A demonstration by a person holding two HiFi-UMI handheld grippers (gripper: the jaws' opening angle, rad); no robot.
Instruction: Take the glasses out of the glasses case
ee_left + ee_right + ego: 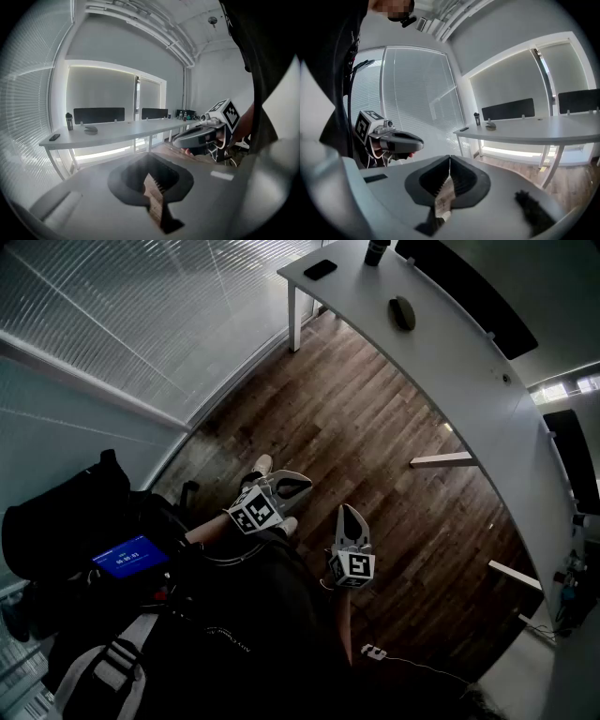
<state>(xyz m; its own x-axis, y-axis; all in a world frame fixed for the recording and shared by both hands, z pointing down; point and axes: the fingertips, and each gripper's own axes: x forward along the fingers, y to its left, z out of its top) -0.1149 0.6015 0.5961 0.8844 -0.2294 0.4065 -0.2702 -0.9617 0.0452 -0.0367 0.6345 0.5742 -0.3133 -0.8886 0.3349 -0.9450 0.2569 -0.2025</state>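
Observation:
The dark oval glasses case [402,312] lies shut on the long white table [469,381], far from both grippers; it also shows as glasses case [90,130] and glasses case [490,125]. I hold both grippers low over the wooden floor, well short of the table. My left gripper [298,486] has its jaws together with nothing between them, as in its own view of the left gripper [148,154]. My right gripper [350,517] is shut and empty too, seen up close as the right gripper [450,156]. The glasses are not visible.
A phone [320,269] and a dark bottle [376,251] sit at the table's far end, with black divider panels [469,287] along its back. A black bag [66,512] and a blue-screened device [129,556] are at my left. A power strip [374,651] lies on the floor.

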